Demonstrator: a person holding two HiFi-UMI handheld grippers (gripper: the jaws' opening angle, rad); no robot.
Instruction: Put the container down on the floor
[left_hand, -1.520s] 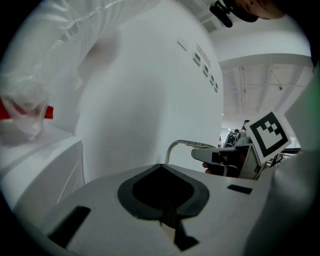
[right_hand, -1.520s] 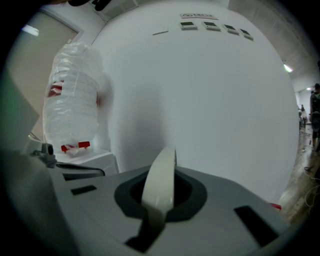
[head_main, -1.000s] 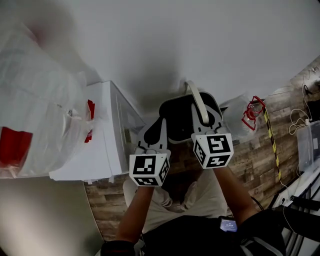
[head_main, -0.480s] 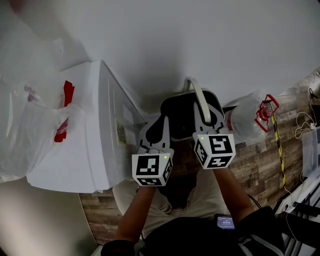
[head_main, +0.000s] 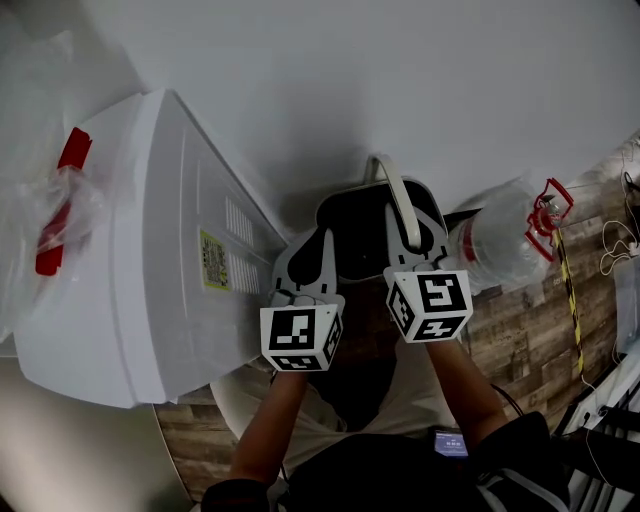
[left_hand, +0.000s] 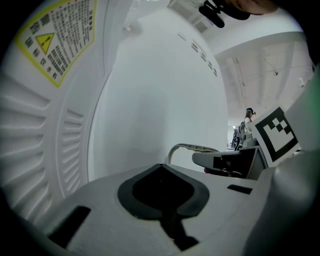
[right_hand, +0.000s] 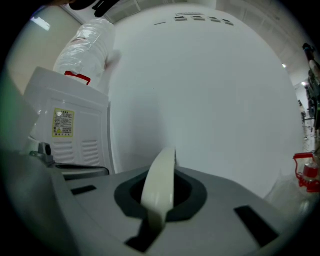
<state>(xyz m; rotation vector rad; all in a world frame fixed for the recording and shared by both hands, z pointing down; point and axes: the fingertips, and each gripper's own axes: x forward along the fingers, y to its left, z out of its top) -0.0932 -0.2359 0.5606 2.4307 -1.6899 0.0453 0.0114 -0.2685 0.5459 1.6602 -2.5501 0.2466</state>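
Observation:
The container (head_main: 355, 228) is a dark tub with a cream bail handle (head_main: 396, 200), held in the air in front of the person in the head view. My right gripper (head_main: 410, 238) is shut on that handle; in the right gripper view the cream handle (right_hand: 161, 177) runs up out of the closed jaws of the right gripper (right_hand: 160, 197). My left gripper (head_main: 318, 248) is beside the tub's left edge with its jaws together. In the left gripper view the left gripper (left_hand: 162, 189) has nothing between its jaws, and the handle (left_hand: 189, 148) shows off to the right.
A tall white appliance (head_main: 150, 230) with a yellow label (head_main: 213, 262) stands close on the left. A clear plastic bag (head_main: 45, 190) lies over its far side. A clear water bottle (head_main: 505, 240) with a red fitting lies on the wood floor (head_main: 520, 330) at right. A white wall is ahead.
The head view has swung: the white appliance now fills more of the left side and the bottle sits further right. Both grippers keep the same pose with the container.

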